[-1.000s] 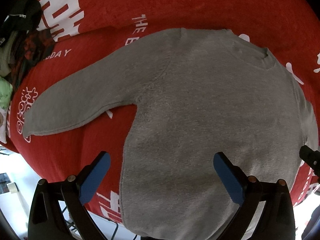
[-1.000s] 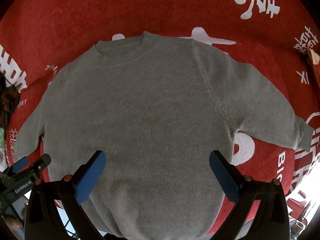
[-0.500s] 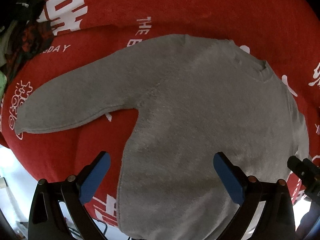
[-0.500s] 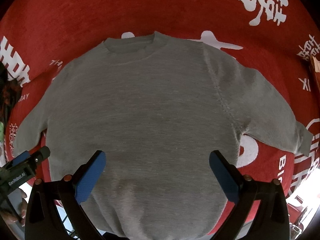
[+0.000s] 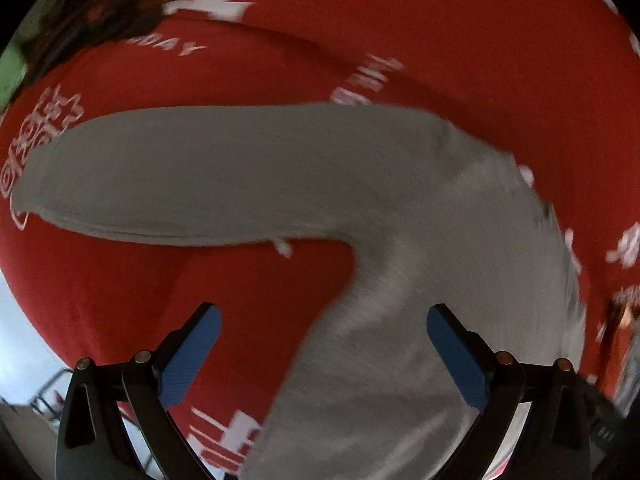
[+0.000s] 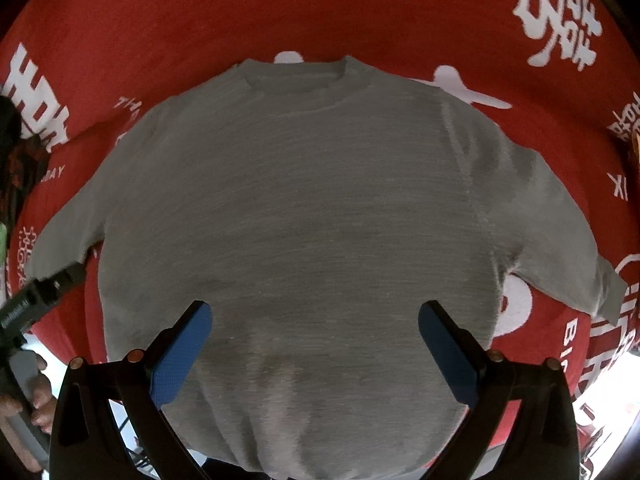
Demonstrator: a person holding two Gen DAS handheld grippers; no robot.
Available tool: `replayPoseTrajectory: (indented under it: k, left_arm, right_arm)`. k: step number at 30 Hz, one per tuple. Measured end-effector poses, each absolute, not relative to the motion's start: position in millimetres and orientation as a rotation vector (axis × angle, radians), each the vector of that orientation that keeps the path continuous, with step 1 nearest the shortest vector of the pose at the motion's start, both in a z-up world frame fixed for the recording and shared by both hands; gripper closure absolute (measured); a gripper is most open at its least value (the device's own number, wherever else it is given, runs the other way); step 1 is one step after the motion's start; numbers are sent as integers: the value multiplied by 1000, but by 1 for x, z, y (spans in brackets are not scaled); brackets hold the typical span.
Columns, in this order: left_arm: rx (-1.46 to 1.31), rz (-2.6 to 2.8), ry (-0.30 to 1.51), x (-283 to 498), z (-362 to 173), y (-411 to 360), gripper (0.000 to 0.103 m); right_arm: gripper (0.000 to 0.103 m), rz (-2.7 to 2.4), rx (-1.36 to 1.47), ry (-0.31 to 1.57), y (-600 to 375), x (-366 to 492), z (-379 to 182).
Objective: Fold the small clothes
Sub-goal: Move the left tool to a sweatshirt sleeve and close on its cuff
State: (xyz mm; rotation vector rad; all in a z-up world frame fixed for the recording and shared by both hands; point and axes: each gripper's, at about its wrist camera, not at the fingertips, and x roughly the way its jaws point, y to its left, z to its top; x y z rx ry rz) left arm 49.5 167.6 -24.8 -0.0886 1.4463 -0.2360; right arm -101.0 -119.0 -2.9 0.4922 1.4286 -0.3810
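Our right-wrist view gets the whole gray sweater [image 6: 312,216], collar to hem with both sleeves, while the left-wrist one is blurry and mostly catches 1 long sleeve [image 5: 192,184] plus a strip of the body. The right view also shows the left gripper [image 6: 44,300] off at the sweater's left sleeve, with fingers [image 6: 38,396] around its handle. The sweater is plain, fuzzy knit, spread flat, face up on a red blanket [image 6: 160,20] with white lettering. Both grippers are wide open, holding nothing. The right gripper [image 6: 316,344] hangs over the lower body near the hem; the left gripper [image 5: 324,348] straddles the sweater's side edge below the armpit.
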Motion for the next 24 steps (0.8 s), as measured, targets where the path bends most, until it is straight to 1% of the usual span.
replayPoseTrajectory:
  k: [3, 7, 13, 16, 18, 21, 24]
  left_arm:
    - [-207, -193, 1417, 59, -34, 205, 0]
    - [-403, -155, 1406, 70, -60, 249, 0]
    - [-713, -197, 1413, 85, -103, 266, 0]
    - [-815, -186, 1382, 91, -114, 269, 0]
    - [-883, -174, 1332, 96, -115, 278, 0]
    - [-907, -140, 1221, 98, -106, 292, 0]
    - [-774, -65, 1110, 101, -79, 310, 0]
  right_arm:
    - [0, -345, 475, 1438, -105, -92, -6]
    - [0, -287, 443, 1448, -83, -80, -12]
    - [0, -215, 417, 1469, -51, -68, -23]
    - [0, -193, 404, 1475, -40, -63, -27]
    - [0, -181, 399, 1474, -33, -61, -28]
    - [0, -171, 397, 1472, -26, -58, -29]
    - [0, -162, 391, 1473, -19, -56, -30]
